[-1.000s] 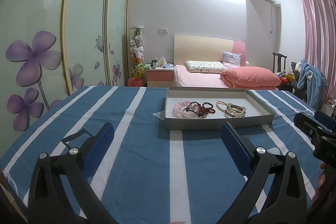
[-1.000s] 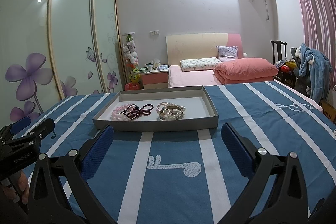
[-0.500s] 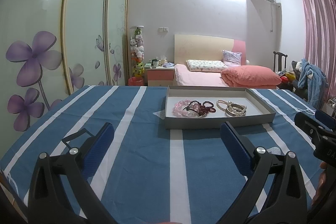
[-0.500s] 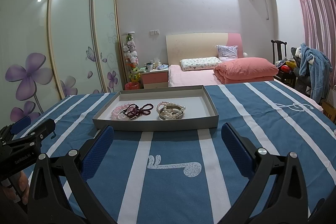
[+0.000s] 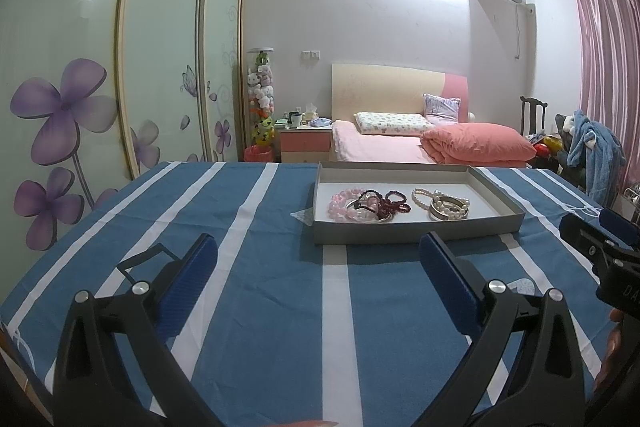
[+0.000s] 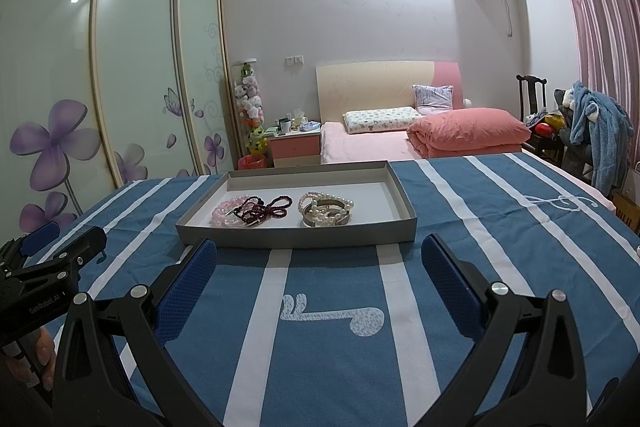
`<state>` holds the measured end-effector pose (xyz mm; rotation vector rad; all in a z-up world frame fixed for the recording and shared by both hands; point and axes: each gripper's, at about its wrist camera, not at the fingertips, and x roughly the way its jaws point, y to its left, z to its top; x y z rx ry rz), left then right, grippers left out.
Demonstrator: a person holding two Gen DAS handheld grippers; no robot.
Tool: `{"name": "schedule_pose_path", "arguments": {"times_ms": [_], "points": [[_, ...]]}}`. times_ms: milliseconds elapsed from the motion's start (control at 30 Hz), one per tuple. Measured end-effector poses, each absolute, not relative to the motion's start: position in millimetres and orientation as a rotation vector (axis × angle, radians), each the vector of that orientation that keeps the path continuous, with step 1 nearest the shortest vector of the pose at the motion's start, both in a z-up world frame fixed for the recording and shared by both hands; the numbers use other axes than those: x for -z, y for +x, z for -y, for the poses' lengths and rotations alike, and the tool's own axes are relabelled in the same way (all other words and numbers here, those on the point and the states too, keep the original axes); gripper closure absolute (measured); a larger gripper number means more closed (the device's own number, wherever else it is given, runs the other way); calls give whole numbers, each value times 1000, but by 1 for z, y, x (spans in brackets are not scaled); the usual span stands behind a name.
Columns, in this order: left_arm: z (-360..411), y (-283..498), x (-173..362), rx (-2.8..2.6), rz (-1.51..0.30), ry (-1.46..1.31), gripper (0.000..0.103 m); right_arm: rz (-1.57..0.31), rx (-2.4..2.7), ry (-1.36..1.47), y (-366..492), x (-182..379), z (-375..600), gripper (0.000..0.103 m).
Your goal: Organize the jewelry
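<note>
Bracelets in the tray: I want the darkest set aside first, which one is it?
The dark red beaded strand, looped over the pale pink bead bracelet at the tray's left; the pearl bracelet to its right is white.

I am looking at one grey tray [image 6: 296, 238] sitting on one blue-and-white striped cloth [image 6: 480, 227]. It is holding two heaps of jewelry: one of pink beads [image 6: 225, 211] tangled with dark red beads [image 6: 264, 211], one of pearl strands [image 6: 326, 207] over a metal bangle [image 6: 312, 221]. Exact strand counts are escaping me. I am carrying two grippers, left gripper [image 5: 318, 267] and right gripper [image 6: 320, 269], both spread wide.
</note>
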<state>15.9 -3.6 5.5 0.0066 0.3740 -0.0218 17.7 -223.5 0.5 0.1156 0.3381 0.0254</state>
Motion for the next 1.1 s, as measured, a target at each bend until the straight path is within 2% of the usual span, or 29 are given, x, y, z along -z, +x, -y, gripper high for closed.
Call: {"name": "schedule_pose_path", "arguments": {"times_ms": [1100], "points": [[4,18,-7,21,-377,8,4,-341,-25,117,18,-1,224,2]]}}
